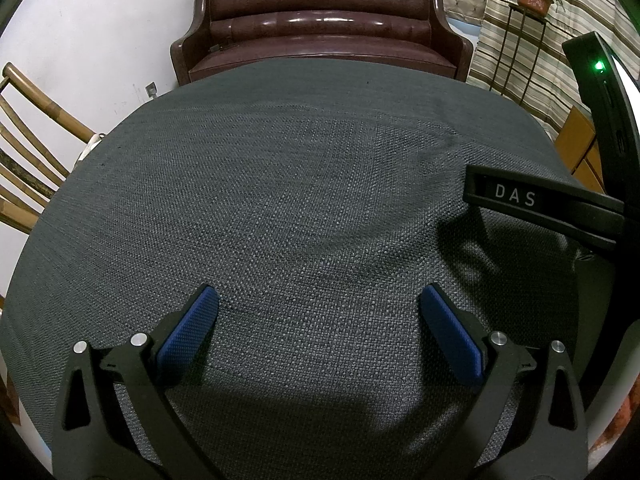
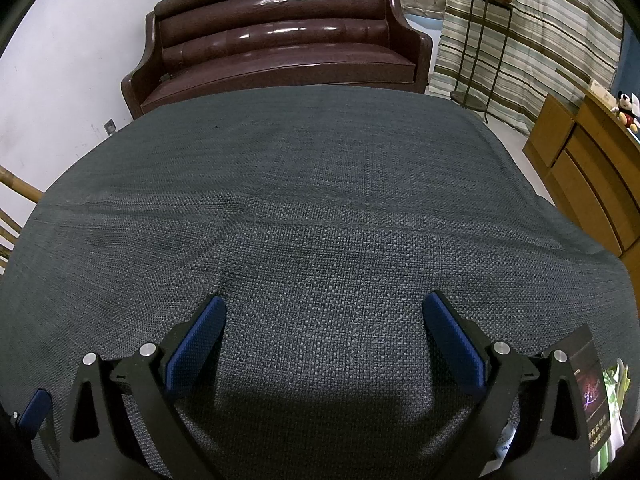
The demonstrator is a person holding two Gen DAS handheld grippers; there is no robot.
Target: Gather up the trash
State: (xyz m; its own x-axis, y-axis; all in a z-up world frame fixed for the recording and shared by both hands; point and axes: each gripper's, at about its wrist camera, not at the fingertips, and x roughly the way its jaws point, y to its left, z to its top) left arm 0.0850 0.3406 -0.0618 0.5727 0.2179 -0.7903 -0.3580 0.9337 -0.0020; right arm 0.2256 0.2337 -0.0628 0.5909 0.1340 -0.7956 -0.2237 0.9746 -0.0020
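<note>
While I hold both claws over the bench (image 1: 304, 184), my left claw (image 1: 319, 296) stands wide open with nothing between its blue pads (image 1: 188, 336). My right claw (image 2: 324, 306) is spread just as wide and has hold of nothing. At the near right corner of the bench lies a dark printed packet (image 2: 590, 384), just beside the right claw's outer arm, with something green and white (image 2: 614, 412) against it; I cannot tell what that is.

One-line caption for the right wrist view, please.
Open right gripper above the grey tablecloth, dark printed packet at right, brown sofa beyond.
</note>
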